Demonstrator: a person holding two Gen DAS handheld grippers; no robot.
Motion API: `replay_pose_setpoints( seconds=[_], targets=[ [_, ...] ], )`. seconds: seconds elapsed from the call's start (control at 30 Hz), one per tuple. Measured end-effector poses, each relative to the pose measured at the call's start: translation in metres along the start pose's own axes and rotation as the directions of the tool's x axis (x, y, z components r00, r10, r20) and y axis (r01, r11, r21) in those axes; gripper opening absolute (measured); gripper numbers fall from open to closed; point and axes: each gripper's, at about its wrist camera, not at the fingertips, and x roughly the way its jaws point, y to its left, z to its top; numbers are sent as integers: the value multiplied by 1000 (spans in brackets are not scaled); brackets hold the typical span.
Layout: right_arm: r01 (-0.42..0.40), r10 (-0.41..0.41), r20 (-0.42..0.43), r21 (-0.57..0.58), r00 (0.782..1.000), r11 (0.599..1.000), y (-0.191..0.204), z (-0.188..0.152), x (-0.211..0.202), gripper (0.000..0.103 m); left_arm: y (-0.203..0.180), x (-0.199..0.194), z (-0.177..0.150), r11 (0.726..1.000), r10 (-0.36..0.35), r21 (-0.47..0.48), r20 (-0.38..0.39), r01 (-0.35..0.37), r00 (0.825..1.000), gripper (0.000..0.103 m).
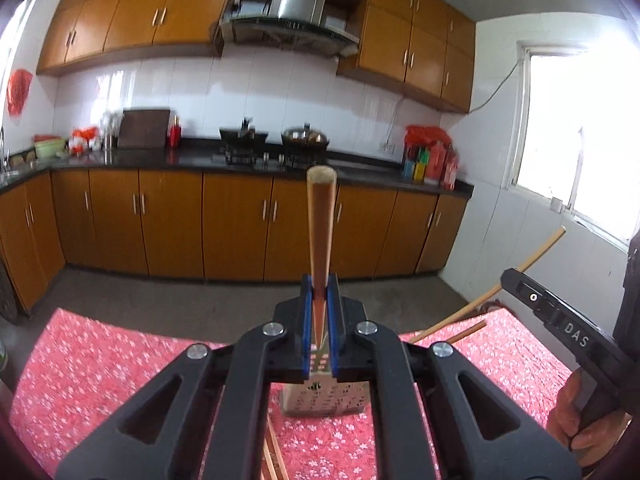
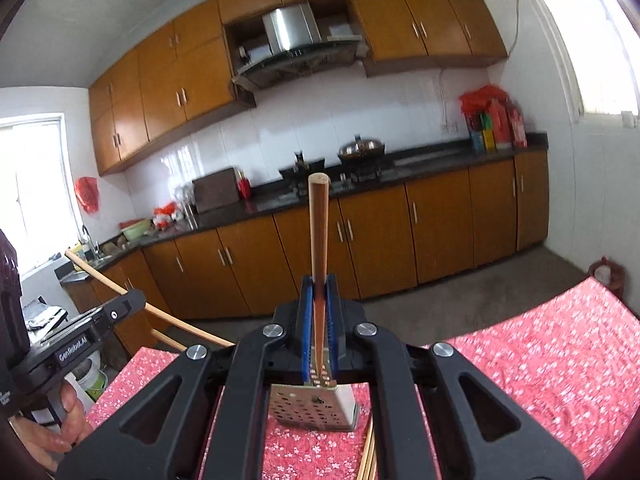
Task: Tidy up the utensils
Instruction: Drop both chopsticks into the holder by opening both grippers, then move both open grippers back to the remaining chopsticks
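Observation:
My left gripper (image 1: 320, 284) is shut on a wooden chopstick (image 1: 320, 216) that points up and forward. My right gripper (image 2: 319, 284) is shut on another wooden chopstick (image 2: 319, 224), also upright. A perforated metal utensil holder (image 1: 320, 398) stands on the red floral tablecloth (image 1: 100, 368) below the left jaws; it also shows below the right jaws in the right wrist view (image 2: 312, 404). The right gripper body (image 1: 560, 320) with its chopstick (image 1: 532, 260) shows at the right of the left wrist view. More chopsticks (image 2: 370, 456) lie on the cloth beside the holder.
The table (image 2: 540, 352) faces a kitchen with orange cabinets (image 1: 240, 224), a dark counter (image 1: 192, 158), a stove with pots (image 1: 276, 142) and a range hood (image 1: 288, 20). A window (image 1: 576, 132) is on the right wall. A white bucket (image 2: 94, 380) sits on the floor.

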Motion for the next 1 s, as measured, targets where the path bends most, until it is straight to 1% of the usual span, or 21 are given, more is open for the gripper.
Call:
replay_pose_setpoints(
  seconds=[0.1, 0.23, 0.3, 0.4, 0.47, 0.57, 0.67, 0.8, 0.9, 1.0],
  targets=[
    [3, -3, -41, 15, 999, 1000, -2, -6, 14, 7, 4, 19, -8, 1000, 6, -16, -44, -7, 999, 8],
    [0, 0, -61, -1, 998, 1000, 1, -10, 18, 7, 11, 31, -16, 1000, 8, -21, -75, -10, 997, 8],
    [1, -1, -62, 0, 998, 1000, 1, -11, 17, 8, 14, 32, -19, 1000, 9, -26, -79, -11, 997, 8],
    [-4, 4, -61, 4, 998, 1000, 2, -8, 15, 8, 13, 30, -19, 1000, 11, -27, -66, -12, 998, 12],
    [-3, 3, -56, 5, 998, 1000, 3, -6, 13, 8, 16, 26, -19, 999, 13, -30, -59, -14, 998, 17],
    [3, -3, -47, 6, 999, 1000, 2, -3, 11, 9, 18, 20, -18, 999, 20, -38, -48, -22, 999, 18],
    [9, -9, -32, 5, 999, 1000, 2, 0, 3, 18, 21, 12, -16, 998, 30, -50, -36, -32, 999, 19],
    [27, -27, -6, 1, 1000, 1000, -1, 1, -14, 18, 26, -7, -13, 997, 44, -59, -12, -45, 999, 23],
    [63, -63, -12, 1, 998, 998, -9, -6, -27, 18, 29, -28, -20, 997, 59, -44, -6, -59, 998, 24],
    [104, -103, -43, 10, 994, 995, -25, -23, -37, 18, 35, -43, -33, 996, 85, -31, -12, -86, 996, 25]
  ],
)
